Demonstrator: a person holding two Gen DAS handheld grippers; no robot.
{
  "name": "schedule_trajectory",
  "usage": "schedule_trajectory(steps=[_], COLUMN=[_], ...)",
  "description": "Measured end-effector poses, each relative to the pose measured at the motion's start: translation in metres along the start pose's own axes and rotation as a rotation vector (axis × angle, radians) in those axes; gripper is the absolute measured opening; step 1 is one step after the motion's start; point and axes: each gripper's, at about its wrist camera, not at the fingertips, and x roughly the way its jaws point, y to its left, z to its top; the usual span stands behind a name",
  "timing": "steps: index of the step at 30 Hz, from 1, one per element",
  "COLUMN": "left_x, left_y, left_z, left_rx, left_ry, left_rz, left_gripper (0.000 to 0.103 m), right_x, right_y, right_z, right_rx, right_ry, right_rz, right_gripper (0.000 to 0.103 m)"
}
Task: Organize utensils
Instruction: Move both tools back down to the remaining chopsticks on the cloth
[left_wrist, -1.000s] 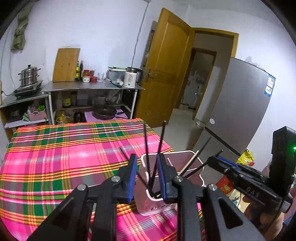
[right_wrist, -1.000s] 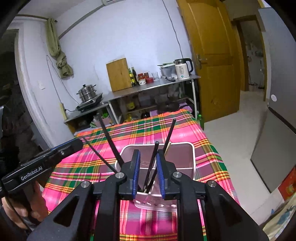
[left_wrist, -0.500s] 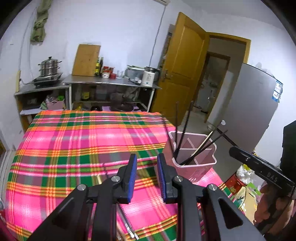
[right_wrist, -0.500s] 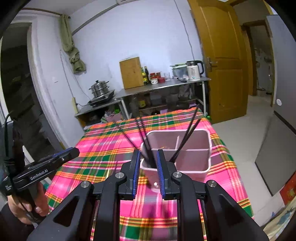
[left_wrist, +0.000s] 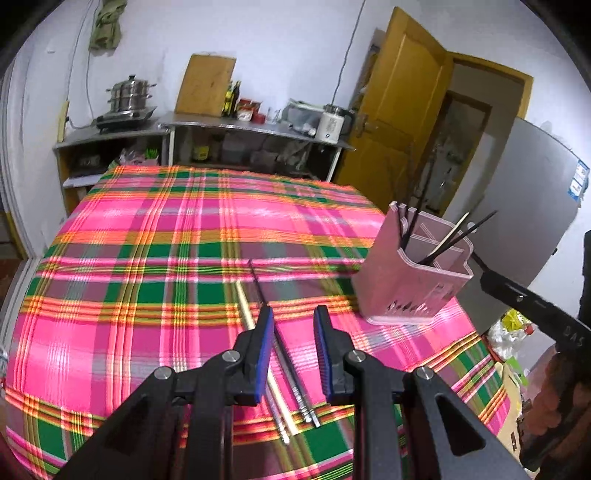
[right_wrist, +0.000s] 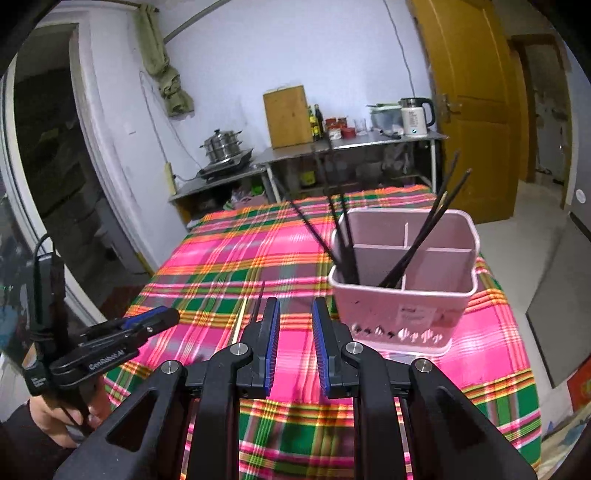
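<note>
Both the left gripper and right gripper hang open, empty, above the desk. One pink holder carries about six chopsticks; roughly four loose chopsticks lie nearby.

Black tongs, blue pads, silver screws, seemingly "GenRobot.AI" lettering, dark sleeve

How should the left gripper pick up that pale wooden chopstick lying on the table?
Probably from straight above, around the middle of the pale wooden chopstick, one of the left gripper's fingers on each long side. It lies flat on the tablecloth, with dark chopsticks close alongside.
</note>
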Motion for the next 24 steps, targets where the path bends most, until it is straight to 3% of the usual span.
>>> schedule_trajectory(steps=[15, 24], left_x=[0.072, 0.103], left_y=[0.032, 0.034], left_z=[-0.032, -0.030], left_rx=[-0.057, -0.049], left_ry=[0.149, 0.171], left_rz=[0.088, 0.116], left_gripper=[0.023, 0.024], right_x=[0.055, 0.078], right_y=[0.011, 0.009], right_z=[-0.027, -0.037], right_rx=[-0.019, -0.013], right_ry=[0.137, 0.184], right_rz=[0.038, 0.043], right_gripper=[0.018, 0.018])
